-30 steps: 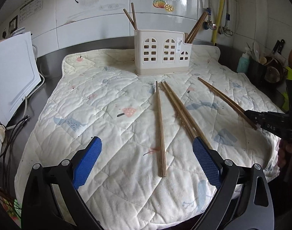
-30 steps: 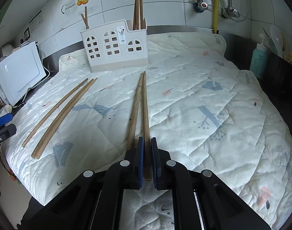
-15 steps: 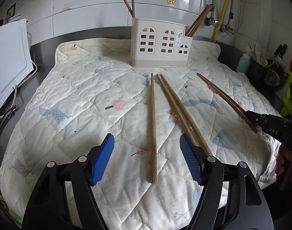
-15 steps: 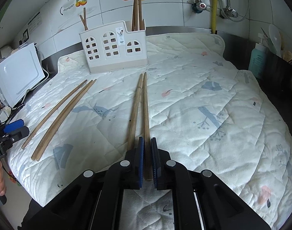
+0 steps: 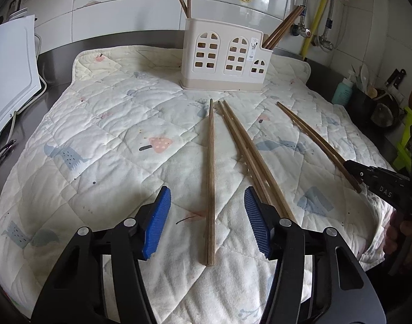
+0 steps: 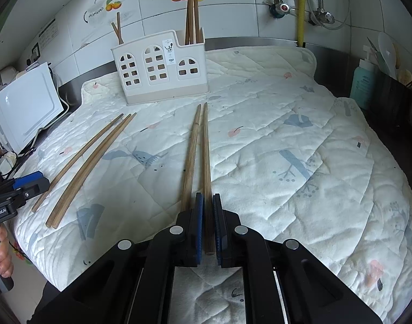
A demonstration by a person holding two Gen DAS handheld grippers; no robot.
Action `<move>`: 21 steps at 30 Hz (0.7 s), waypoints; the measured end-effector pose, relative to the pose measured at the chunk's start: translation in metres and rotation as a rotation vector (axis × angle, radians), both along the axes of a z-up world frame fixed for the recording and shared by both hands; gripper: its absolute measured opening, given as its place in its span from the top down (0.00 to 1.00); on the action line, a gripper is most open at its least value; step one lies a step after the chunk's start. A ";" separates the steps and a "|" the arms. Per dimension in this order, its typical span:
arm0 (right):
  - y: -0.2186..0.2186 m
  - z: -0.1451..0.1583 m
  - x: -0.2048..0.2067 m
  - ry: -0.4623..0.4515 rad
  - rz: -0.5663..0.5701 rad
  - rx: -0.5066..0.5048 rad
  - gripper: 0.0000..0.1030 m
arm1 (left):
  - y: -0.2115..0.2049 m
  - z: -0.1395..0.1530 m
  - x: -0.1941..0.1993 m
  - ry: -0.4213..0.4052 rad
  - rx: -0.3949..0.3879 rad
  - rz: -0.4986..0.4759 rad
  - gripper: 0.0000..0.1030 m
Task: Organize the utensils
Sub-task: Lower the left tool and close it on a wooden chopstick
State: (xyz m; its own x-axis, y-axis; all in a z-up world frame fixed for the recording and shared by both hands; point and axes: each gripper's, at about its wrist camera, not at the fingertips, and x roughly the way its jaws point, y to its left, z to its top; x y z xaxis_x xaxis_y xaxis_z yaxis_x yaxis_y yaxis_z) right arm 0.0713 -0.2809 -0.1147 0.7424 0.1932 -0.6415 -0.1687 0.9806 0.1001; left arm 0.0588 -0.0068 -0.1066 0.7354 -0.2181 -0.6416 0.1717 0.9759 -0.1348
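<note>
A: What has changed on the quilted mat (image 5: 103,124) in the past second?

B: The left gripper (image 5: 207,222) has edged forward and a little lower, and its jaws have just been closing in. A single chopstick (image 5: 210,178) now lies between the blue pads (image 5: 156,222), which stand clear of it on both sides, touching nothing.

A: Which way does that stick run?

B: Its long axis goes from 6 to 12 o'clock in the left wrist view, thick butt nearest the camera, thin tip aimed at the white utensil holder (image 5: 225,59) at the far edge of the mat. At 1 o'clock of it lies a pair of chopsticks (image 5: 249,156), fanning slightly rightward, tips also toward the holder.

A: And the right gripper (image 6: 208,226)?

B: Clamped on the butt end of a held chopstick (image 6: 206,162), which points straight to 12 o'clock, flat along the mat, tip just short of the holder. A second chopstick (image 6: 191,159) lies beside it at 11 o'clock, outside the pads, the two tips nearly meeting.

A: Anything already sorted?

B: Upright chopsticks (image 6: 192,10) stand in the holder's right compartment, two more in its left.
</note>
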 end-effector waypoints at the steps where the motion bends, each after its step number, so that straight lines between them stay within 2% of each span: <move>1: 0.000 0.000 0.000 0.000 -0.001 -0.001 0.93 | 0.000 -0.001 0.001 0.003 -0.004 0.000 0.52; 5: 0.000 0.000 0.000 0.000 -0.001 0.000 0.93 | 0.002 -0.004 0.005 0.019 -0.030 0.000 0.62; 14: 0.000 0.000 0.000 0.000 0.000 0.000 0.93 | 0.005 -0.009 0.011 0.039 -0.048 0.008 0.67; 19: 0.000 0.000 -0.001 -0.003 0.000 -0.001 0.93 | 0.004 -0.009 0.011 0.033 -0.044 0.009 0.77; 21: 0.000 0.000 -0.001 -0.003 -0.002 0.000 0.93 | 0.004 -0.009 0.010 0.026 -0.046 0.008 0.78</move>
